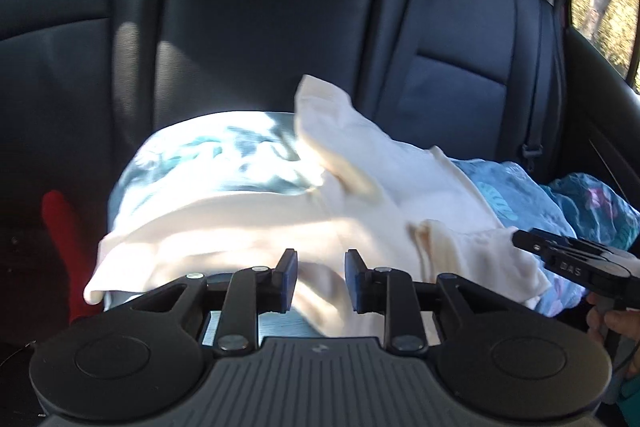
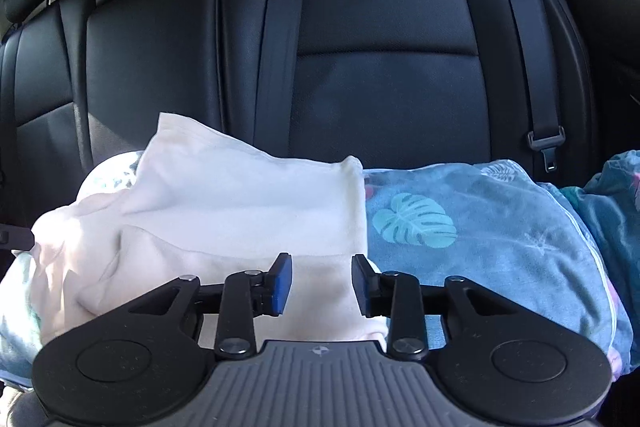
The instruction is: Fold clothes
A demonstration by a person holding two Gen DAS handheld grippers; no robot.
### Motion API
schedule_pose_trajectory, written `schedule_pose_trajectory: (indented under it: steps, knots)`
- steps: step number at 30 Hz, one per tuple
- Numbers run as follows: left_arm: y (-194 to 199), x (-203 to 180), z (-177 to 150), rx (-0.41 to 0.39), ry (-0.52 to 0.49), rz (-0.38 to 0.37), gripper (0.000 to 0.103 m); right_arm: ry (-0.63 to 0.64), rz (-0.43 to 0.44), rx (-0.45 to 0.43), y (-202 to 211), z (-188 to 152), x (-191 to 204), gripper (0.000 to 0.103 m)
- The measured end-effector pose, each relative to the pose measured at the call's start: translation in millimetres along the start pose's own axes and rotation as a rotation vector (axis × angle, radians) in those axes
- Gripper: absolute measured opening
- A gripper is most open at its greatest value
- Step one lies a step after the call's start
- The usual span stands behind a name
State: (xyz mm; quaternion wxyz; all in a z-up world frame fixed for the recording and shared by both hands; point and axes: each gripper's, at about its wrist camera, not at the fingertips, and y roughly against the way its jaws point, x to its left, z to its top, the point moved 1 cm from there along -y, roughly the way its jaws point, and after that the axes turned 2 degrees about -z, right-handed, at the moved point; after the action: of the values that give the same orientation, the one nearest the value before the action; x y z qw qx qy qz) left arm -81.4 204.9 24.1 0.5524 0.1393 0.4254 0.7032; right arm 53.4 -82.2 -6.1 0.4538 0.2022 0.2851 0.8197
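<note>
Presently, both claws were held spread and empty: the left claw (image 1: pixel 321 277) and the right claw (image 2: pixel 322 285) were positioned above one cream garment (image 2: pixel 224 211). It was laid on a blue leaf-print blanket (image 2: pixel 480 227) covering a black car seat (image 2: pixel 360 47).

A cream soft garment (image 2: pixel 240 203) lies on a blue cushion with pale teal leaf print (image 2: pixel 480 227); the leather car seat (image 2: pixel 380 27) is black.
</note>
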Motion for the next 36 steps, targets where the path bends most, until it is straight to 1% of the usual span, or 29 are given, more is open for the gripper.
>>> schedule_pose_trajectory:
  steps: [2,5,7,9,13,16,19,21,26,28,29,31,32,33,35,36]
  knots:
    - [4,21,1,-0.012,0.061,0.041,0.027,0.002,0.02,-0.015,7,2,7,0.036]
    - [5,45,2,-0.026,0.135,0.096,0.032,0.007,0.054,-0.029,16,2,19,0.037]
    - [6,57,1,-0.043,0.171,0.139,0.04,0.014,0.079,-0.035,22,1,26,0.038]
    - [5,69,-2,-0.044,0.223,0.163,0.044,0.025,0.096,-0.037,25,0,33,0.038]
    - [-3,99,-9,-0.004,0.393,0.143,0.044,0.039,0.125,-0.03,28,-2,42,0.039]
    - [-5,115,-16,-0.008,0.51,0.122,0.045,0.042,0.14,-0.028,29,-1,46,0.039]
    - [-8,133,-22,-0.015,0.647,0.089,0.049,0.053,0.153,-0.027,29,-1,51,0.04]
    - [-13,141,-25,-0.015,0.712,0.072,0.049,0.058,0.159,-0.027,30,-1,54,0.04]
    - [-24,152,-33,-0.024,0.832,0.064,0.049,0.06,0.165,-0.025,30,-1,55,0.04]
    - [-28,156,-36,-0.026,0.87,0.058,0.044,0.062,0.166,-0.024,30,-1,56,0.04]
    - [-29,157,-36,-0.028,0.878,0.057,0.039,0.063,0.166,-0.023,30,-1,56,0.04]
    - [-31,158,-35,-0.043,0.876,0.058,0.011,0.065,0.165,-0.022,31,-2,56,0.04]
    - [-29,158,-33,-0.061,0.865,0.071,0.005,0.063,0.163,-0.023,32,-2,55,0.04]
    - [-24,154,-28,-0.092,0.835,0.088,0.002,0.061,0.16,-0.025,33,-2,53,0.04]
    - [-11,144,-17,-0.165,0.759,0.119,0.002,0.05,0.154,-0.029,35,-3,50,0.04]
    - [-3,134,-9,-0.203,0.695,0.133,0.002,0.041,0.15,-0.031,37,-3,47,0.04]
